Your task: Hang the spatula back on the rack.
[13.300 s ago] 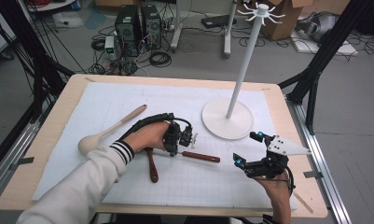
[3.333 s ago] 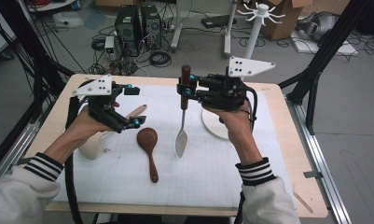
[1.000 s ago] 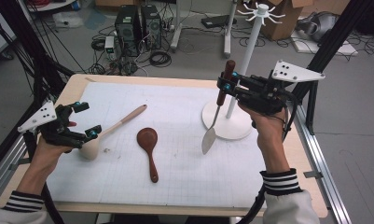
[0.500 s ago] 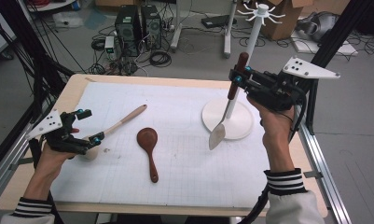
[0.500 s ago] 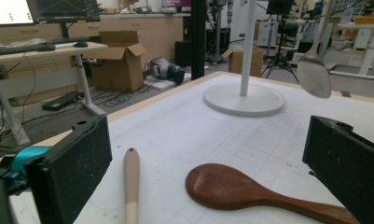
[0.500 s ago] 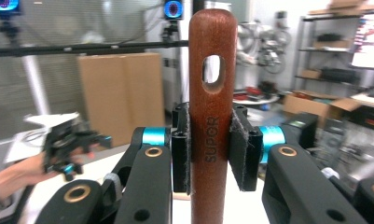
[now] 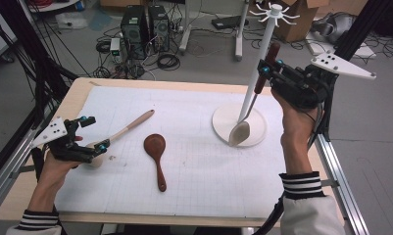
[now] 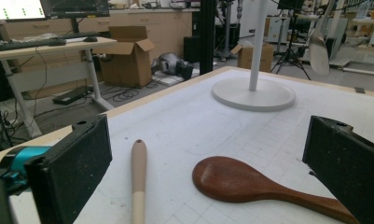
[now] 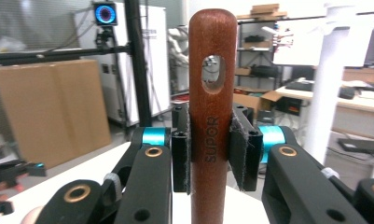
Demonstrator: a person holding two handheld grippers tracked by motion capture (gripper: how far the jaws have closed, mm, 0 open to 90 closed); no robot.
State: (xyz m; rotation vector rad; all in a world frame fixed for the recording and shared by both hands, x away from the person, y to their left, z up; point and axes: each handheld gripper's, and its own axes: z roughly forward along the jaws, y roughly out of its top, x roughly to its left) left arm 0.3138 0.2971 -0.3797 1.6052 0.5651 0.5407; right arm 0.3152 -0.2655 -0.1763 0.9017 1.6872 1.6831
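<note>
Since the frame half a second back, the right tool (image 7: 268,66) has carried the spatula (image 7: 250,105) further up and toward the rack (image 7: 260,63), so its blade now hangs over the rack's round base instead of in front of it. The left tool (image 7: 88,134) has hardly shifted beside the pale spoon (image 7: 128,128).

Right tool: jaws pinching the spatula's dark handle (image 9: 211,121), just below the hanging hole, handle upright and blade down, clear of the tabletop (image 7: 194,196). Left tool: jaws spread wide and holding nothing; in the left gripper view the pale spoon's handle (image 8: 138,179) and the dark spoon (image 8: 250,184) lie between them on the mat.

By my reading the job is hanging utensils on the rack's hooks (image 7: 275,12). None hangs there. The spatula is lifted and close to the pole but its hole sits well below the hooks, so it must rise and be threaded on. Both spoons lie untouched; most of the work is left.
</note>
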